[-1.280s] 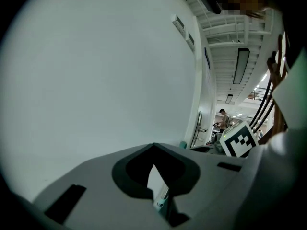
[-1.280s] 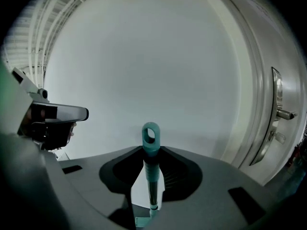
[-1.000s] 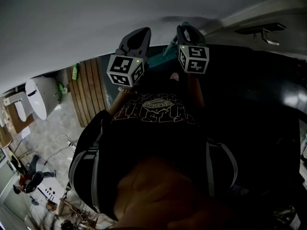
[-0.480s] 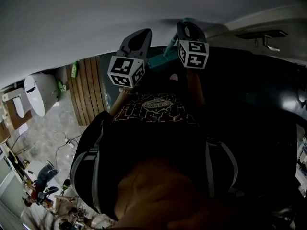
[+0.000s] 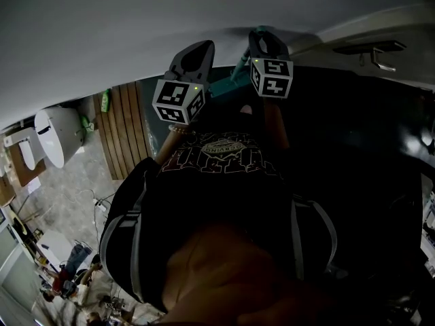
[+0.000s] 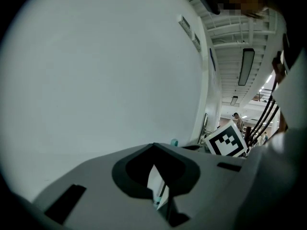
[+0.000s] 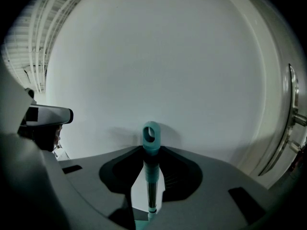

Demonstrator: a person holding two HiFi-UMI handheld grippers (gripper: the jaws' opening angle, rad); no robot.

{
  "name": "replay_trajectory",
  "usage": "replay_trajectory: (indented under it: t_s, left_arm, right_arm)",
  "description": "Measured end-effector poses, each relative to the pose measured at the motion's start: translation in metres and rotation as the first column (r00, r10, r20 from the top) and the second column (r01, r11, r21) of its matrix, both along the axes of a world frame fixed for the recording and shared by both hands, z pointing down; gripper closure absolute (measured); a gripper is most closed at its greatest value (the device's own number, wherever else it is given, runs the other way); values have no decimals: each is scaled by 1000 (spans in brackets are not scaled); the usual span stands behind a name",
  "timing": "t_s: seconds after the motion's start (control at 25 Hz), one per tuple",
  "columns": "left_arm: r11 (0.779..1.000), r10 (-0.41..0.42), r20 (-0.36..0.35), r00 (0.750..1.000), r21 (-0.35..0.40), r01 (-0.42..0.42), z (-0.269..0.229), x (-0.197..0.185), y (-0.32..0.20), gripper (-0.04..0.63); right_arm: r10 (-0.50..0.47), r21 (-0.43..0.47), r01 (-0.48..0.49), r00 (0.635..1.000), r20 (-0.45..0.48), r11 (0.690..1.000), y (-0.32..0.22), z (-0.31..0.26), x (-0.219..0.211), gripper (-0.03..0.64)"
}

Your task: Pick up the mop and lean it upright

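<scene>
The mop's handle ends in a teal loop (image 7: 150, 134) that stands close against the white wall. My right gripper (image 7: 150, 150) is shut on the pole just under that loop. In the head view the right gripper (image 5: 262, 38) is raised at the wall, and a teal part of the mop (image 5: 228, 85) runs down behind the two marker cubes. My left gripper (image 5: 197, 46) is raised beside it, to the left. Its jaws (image 6: 154, 147) stand slightly apart; the wall and a thin dark rod show through the gap. The teal tip (image 6: 173, 142) peeks past them.
A white wall (image 5: 136, 19) fills the space ahead. A door with a metal lever handle (image 5: 377, 49) is at the right. Wooden slats (image 5: 122, 131) and a white fixture (image 5: 54, 134) lie at the lower left. The person's dark shirt hides the floor below.
The right gripper with the mop handle has edged slightly up toward the wall. The left gripper has stayed in place.
</scene>
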State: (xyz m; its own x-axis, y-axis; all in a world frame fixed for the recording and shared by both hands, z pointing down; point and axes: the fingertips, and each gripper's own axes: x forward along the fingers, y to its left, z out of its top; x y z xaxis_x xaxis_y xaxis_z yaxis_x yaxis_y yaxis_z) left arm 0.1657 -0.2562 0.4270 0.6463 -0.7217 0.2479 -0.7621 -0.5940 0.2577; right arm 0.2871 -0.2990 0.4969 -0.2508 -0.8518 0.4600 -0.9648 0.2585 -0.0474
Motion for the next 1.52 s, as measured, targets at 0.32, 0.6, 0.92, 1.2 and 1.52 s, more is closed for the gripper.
replay_trajectory:
  t_s: [0.32,0.6,0.92,1.2,1.52]
  left_arm:
    - [1000,9,-1,1000,-1,-9,0,3,0,557]
    - [1000,23,1,1000,-2,-23,2,9,-1,557]
    - [999,42,1,999,5,-42,1,19,0,557]
    - [998,62,0,998,10,-62,-2,28,6,556]
    - [995,96,-1,995,20,-96,-6,46,17,557]
  right_arm:
    - [-22,-6,22,1000,5,1000,1,0,-3,499]
    - [-26,7,26,999,21,1000,8,-6,0,471]
    - [-13,16,13,1000,26,1000,21,-15,13,469]
    - [4,43,-6,999,54,999,33,-30,22,471]
    - [-31,84,23,995,94,996,56,-49,24,556]
